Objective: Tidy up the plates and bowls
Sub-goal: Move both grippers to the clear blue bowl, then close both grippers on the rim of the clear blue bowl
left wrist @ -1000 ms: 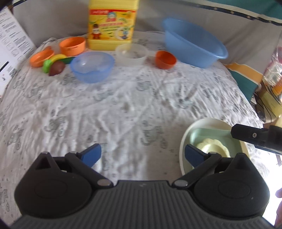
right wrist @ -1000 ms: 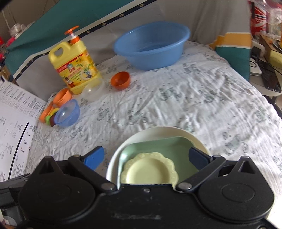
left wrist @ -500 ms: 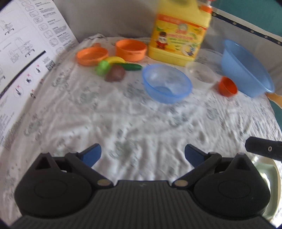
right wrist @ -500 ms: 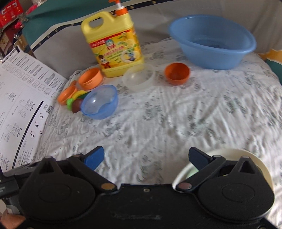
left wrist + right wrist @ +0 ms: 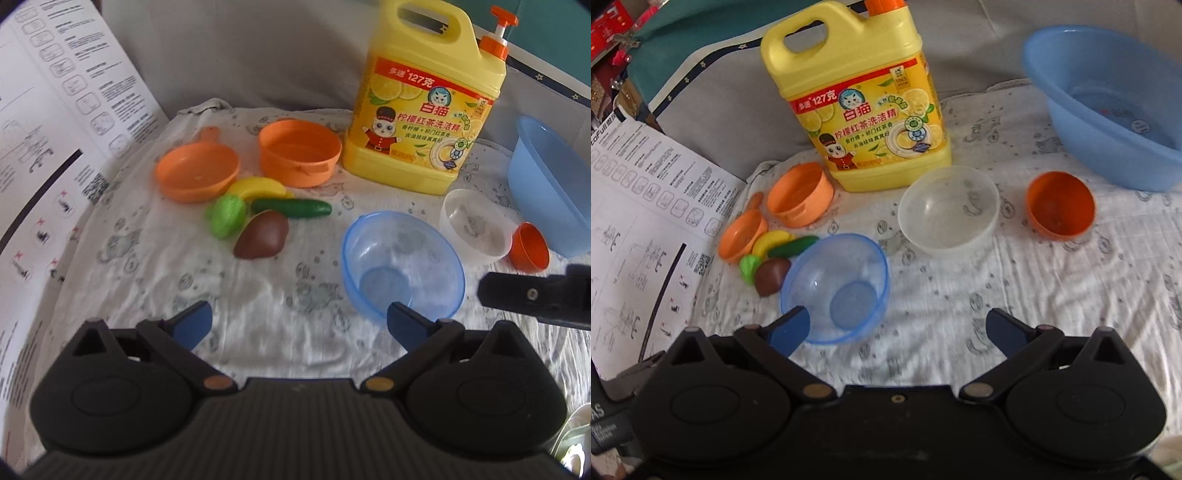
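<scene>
Both grippers, left (image 5: 298,320) and right (image 5: 897,328), are spread apart and empty; the blue bowl (image 5: 835,287) sits lower left, touching the right gripper's left fingertip (image 5: 789,328).

I see soft daylight in both views and weak shadows. The edges bend strongly and go dark at the corners. The cloth (image 5: 280,295) near my cameras looks slightly blurred.

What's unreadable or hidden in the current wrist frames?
- Plate stack: left wrist view shows only a sliver at the bottom right edge; absent from the right wrist view.
- Blue basin: cut by the frame edge in both views.
- Right tongs: left wrist view shows one blurred black part; whether it holds anything is unclear there.
</scene>
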The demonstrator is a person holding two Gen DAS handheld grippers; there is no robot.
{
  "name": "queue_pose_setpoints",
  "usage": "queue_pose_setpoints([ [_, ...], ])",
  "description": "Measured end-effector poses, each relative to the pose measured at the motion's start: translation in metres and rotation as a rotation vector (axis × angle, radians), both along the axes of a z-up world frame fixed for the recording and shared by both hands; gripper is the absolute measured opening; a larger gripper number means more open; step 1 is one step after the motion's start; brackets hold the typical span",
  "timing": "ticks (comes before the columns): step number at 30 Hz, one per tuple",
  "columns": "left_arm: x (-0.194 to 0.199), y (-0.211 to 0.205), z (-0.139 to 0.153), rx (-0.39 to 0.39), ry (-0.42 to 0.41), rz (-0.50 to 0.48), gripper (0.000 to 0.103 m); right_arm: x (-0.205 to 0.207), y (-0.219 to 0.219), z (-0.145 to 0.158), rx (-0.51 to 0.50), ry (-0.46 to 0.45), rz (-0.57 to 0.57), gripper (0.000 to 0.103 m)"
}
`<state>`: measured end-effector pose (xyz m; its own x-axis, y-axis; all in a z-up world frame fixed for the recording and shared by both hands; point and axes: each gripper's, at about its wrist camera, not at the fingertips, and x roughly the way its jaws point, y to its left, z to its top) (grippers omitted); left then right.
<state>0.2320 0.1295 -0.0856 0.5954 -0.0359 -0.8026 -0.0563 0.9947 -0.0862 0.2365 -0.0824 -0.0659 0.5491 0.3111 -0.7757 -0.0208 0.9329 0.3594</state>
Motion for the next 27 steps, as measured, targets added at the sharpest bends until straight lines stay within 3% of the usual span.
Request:
queue_pose_setpoints([
  [3, 0.013, -0.007, -0.005, 0.004, 0.001, -0.005, 0.098, 0.015, 0.004, -0.009, 0.022, 0.022, 0.001, 0.085],
  [5, 0.021, -0.009, -0.01, -0.013, 0.009, -0.017, 0.086, 0.024, 0.005, -0.018, 0.036, 0.045, -0.006, 0.07],
  [9, 0.03, -0.016, -0.018, -0.023, 0.023, -0.042, 0.07, 0.032, 0.005, -0.032, 0.059, 0.066, -0.008, 0.041],
  [12, 0.033, -0.018, -0.023, -0.047, 0.028, -0.054, 0.043, 0.034, 0.009, -0.037, 0.067, 0.065, 0.008, 0.019],
  [13, 0.033, -0.019, -0.024, -0.055, 0.031, -0.061, 0.027, 0.034, 0.01, -0.038, 0.074, 0.065, 0.014, 0.015],
  [14, 0.033, -0.021, -0.024, -0.057, 0.031, -0.071, 0.015, 0.034, 0.012, -0.039, 0.082, 0.063, 0.019, 0.015],
  [15, 0.031, -0.023, -0.024, -0.049, 0.029, -0.077, 0.014, 0.033, 0.013, -0.039, 0.088, 0.059, 0.023, 0.014],
  [17, 0.027, -0.026, -0.022, -0.021, 0.022, -0.082, 0.014, 0.029, 0.014, -0.035, 0.077, 0.046, 0.03, 0.014],
  [27, -0.008, -0.029, -0.003, -0.029, 0.038, -0.083, 0.014, -0.005, 0.008, -0.016, 0.078, 0.033, 0.038, 0.015],
])
